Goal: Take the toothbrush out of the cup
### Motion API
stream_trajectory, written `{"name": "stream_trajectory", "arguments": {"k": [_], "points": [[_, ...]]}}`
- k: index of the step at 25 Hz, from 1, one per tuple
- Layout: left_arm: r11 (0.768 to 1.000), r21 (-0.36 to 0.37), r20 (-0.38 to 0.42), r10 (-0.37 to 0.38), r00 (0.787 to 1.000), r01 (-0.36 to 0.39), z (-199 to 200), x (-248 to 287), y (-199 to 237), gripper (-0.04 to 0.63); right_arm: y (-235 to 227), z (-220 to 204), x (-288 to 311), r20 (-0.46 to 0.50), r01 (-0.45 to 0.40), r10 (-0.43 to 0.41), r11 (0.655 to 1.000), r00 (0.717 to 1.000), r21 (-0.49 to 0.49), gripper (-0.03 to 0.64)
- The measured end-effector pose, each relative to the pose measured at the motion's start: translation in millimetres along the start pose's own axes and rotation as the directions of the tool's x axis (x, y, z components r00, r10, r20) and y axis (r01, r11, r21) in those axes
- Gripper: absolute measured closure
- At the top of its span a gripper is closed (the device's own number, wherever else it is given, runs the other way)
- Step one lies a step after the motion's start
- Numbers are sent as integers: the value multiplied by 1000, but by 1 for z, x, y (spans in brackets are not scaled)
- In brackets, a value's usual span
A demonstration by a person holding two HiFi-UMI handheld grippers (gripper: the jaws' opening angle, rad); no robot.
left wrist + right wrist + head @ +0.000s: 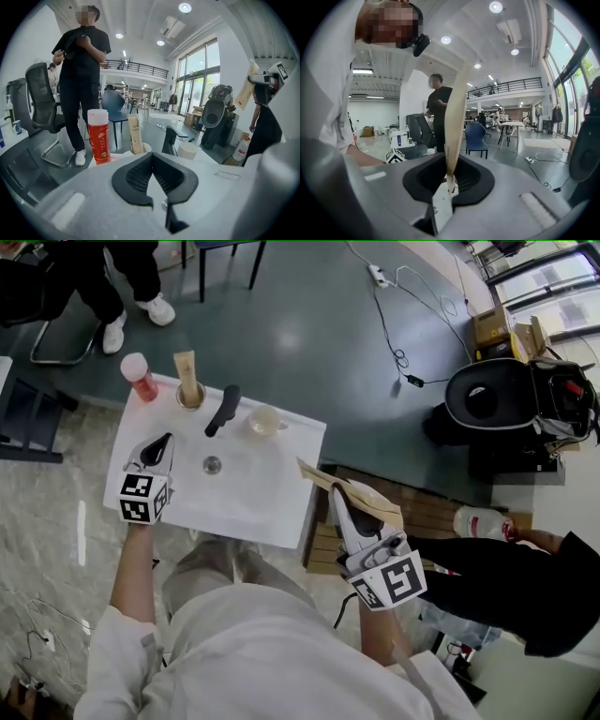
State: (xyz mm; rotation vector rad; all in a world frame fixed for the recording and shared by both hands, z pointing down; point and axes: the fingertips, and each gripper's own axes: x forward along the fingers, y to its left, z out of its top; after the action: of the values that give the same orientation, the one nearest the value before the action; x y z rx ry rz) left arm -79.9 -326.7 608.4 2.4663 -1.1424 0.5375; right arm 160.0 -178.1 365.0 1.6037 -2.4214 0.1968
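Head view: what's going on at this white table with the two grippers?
A person works a gripper in each hand at a white table. The right gripper is shut on a long beige packet, apparently a wrapped toothbrush, held off the table's right edge. The left gripper, fingers together and empty, hangs over the table's left side. A second packet stands in a cup at the back, beside a red bottle.

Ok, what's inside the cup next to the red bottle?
A beige toothbrush packet stands upright in the cup, sticking out well above the rim. Its lower end is hidden by the cup wall, and whether anything else lies at the bottom cannot be seen.
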Motion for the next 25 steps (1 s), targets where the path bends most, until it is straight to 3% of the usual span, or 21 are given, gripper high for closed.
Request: {"name": "stream_trajectory", "arguments": {"k": [18,25], "points": [[1000,29,-64,7,998,-5,7,98,46,597,-15,-2,-11,-33,108,-107,994,994,21,574],[997,48,-105,65,992,-60,9,117,58,595,-18,-1,-17,-44,139,-138,990,990,27,574]]}}
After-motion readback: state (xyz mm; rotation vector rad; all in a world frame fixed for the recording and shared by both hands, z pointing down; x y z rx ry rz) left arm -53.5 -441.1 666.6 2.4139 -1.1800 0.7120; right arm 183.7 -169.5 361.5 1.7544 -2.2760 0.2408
